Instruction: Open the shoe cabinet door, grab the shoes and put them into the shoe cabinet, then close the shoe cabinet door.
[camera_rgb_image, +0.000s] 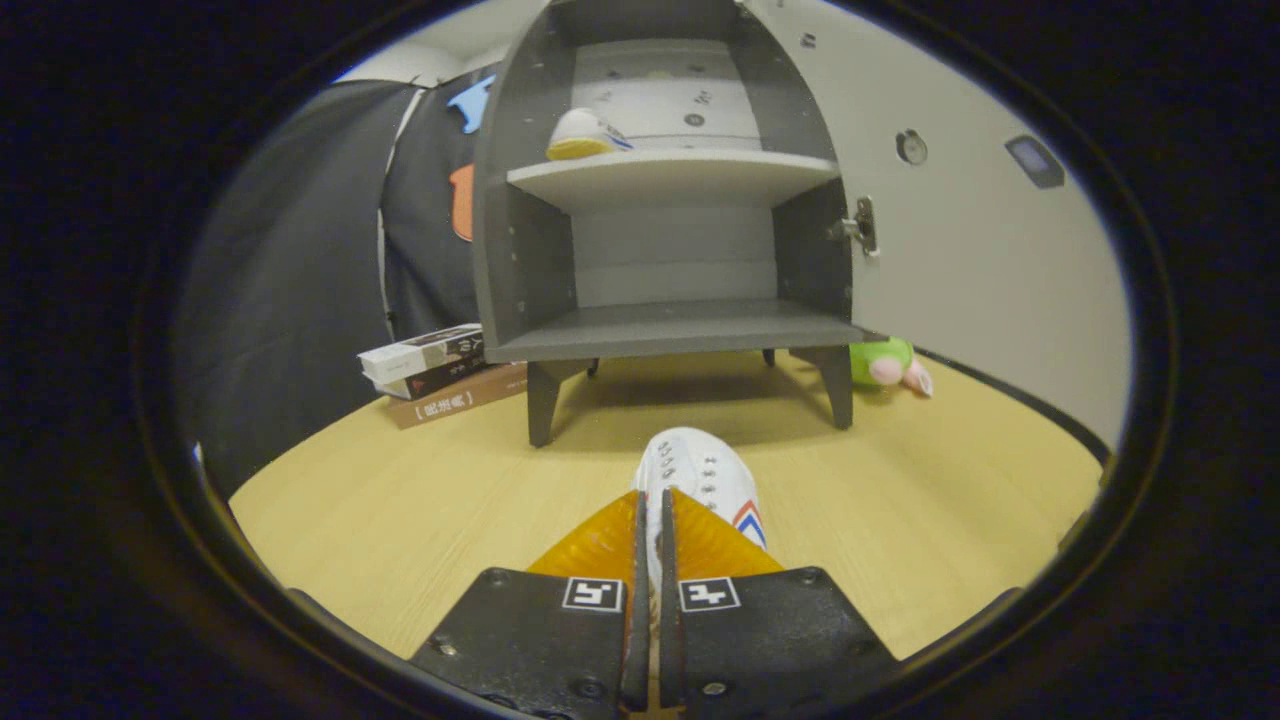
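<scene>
Door (1000, 250) of the cabinet (660, 200) stood swung wide to the right, hinge plate showing at the cabinet's right wall, so the opening step looked finished. One shoe (582, 136) already sat on the upper shelf (670, 172), toward its left side, sole edge facing me; I could not tell its heading beyond that. The second shoe (700, 475) was at the gripper (651, 520), its rear end caught between the two fingers, which were drawn almost together with only a thin strip of shoe in the slot between them. I judged this a pinch on the heel collar or upper edge, both fingers bearing on it, though the contact itself was partly hidden by the fingers. Whether the shoe was lifted or resting on the table (400, 500) I could not tell. Its long axis ran straight ahead along the fingers, toe pointing at the cabinet, laces up. I judged that hold sensible: gripped at the heel, the toe leads into the opening and the shoe can go in lengthwise without turning. The lower shelf (680, 328) lay bare and directly ahead, beyond the toe, the likely target. A stack of books (440, 372) lay left of the cabinet legs, a green plush toy (885, 362) right of them under the door; both well apart from the path.
</scene>
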